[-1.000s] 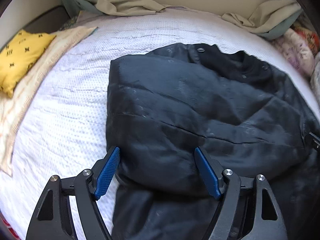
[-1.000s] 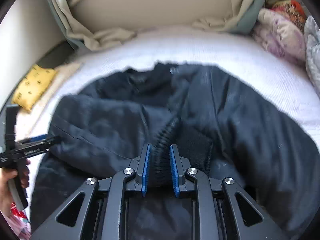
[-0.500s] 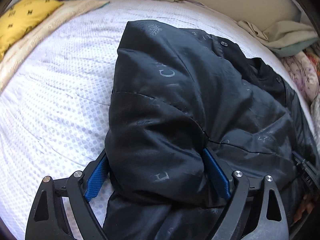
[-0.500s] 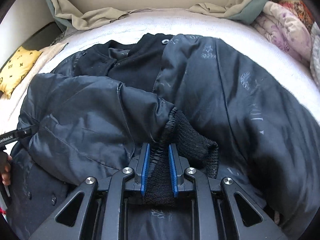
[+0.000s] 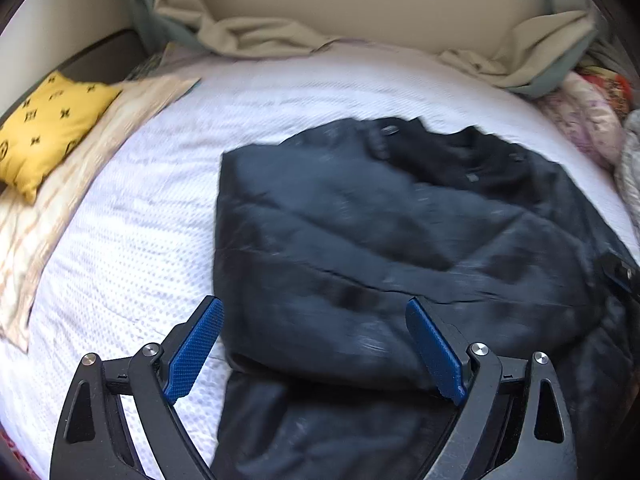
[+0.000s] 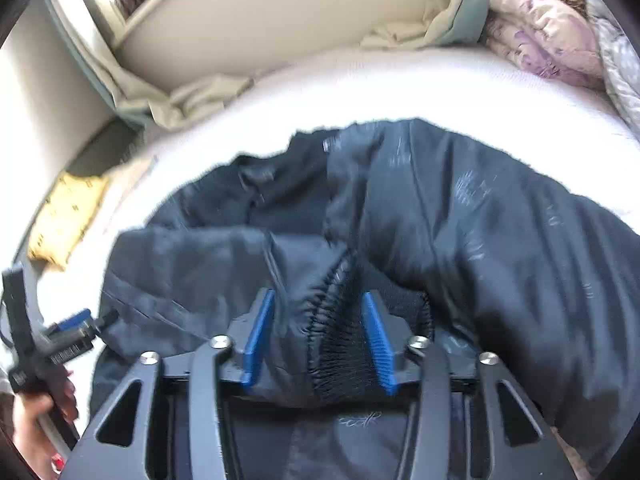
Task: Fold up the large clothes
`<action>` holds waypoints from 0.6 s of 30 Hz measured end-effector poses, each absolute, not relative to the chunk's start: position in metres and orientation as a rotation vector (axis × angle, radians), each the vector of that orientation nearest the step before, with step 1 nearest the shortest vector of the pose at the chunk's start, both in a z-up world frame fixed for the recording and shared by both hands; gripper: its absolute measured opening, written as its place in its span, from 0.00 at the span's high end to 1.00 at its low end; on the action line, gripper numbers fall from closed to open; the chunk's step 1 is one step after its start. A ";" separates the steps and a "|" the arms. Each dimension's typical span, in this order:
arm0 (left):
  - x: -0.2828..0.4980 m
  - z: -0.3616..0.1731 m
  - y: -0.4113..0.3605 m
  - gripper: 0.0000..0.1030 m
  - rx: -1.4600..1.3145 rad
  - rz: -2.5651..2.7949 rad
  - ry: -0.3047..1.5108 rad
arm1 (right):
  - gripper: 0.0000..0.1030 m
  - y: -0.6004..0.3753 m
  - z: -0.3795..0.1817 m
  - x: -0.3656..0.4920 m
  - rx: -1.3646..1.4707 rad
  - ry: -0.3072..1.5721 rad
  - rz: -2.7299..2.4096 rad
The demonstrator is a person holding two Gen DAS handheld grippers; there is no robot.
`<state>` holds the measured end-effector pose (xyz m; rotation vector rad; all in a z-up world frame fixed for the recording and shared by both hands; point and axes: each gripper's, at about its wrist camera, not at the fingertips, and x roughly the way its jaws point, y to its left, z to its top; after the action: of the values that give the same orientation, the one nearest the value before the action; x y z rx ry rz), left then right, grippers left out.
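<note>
A large dark navy jacket [image 5: 380,240] lies on the white bedspread [image 5: 140,220], its left sleeve folded across the chest. My left gripper [image 5: 314,312] is open wide, hovering above the folded sleeve's lower edge with its blue pads clear of the cloth. In the right wrist view the jacket [image 6: 500,240] fills the middle, and the sleeve's black ribbed cuff [image 6: 344,344] lies between my right gripper's [image 6: 318,308] pads. Those jaws are opening, and the pads stand off the cuff on both sides. The left gripper [image 6: 76,324] shows at that view's left edge, held by a hand [image 6: 36,420].
A yellow patterned pillow [image 5: 44,128] on a cream cloth [image 5: 80,184] lies at the bed's left. Beige and green bedding [image 5: 248,36] is bunched along the headboard. Floral and grey quilts [image 6: 544,32] pile at the right. White bedspread [image 6: 400,84] shows beyond the collar.
My right gripper, shut on the ribbed cuff before, has parted its pads and let go. My left gripper has drawn back and up off the folded sleeve, jaws wide.
</note>
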<state>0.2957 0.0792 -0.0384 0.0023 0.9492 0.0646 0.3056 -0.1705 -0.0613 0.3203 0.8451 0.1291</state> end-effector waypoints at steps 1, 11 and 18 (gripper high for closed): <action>0.292 -0.034 0.076 0.08 0.002 0.050 0.941 | 0.51 -0.174 -0.055 0.303 0.346 0.829 0.129; 0.274 -0.005 0.069 0.08 -0.037 -0.014 0.884 | 0.43 -0.219 -0.035 0.246 0.466 0.782 0.070; 0.267 -0.001 0.066 0.08 -0.037 -0.017 0.872 | 0.43 -0.270 -0.021 0.176 0.570 0.767 -0.055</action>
<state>0.2673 0.0662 -0.0007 -0.0366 0.8716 -0.0165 0.1762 -0.2701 -0.0209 0.5696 0.7667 -0.0549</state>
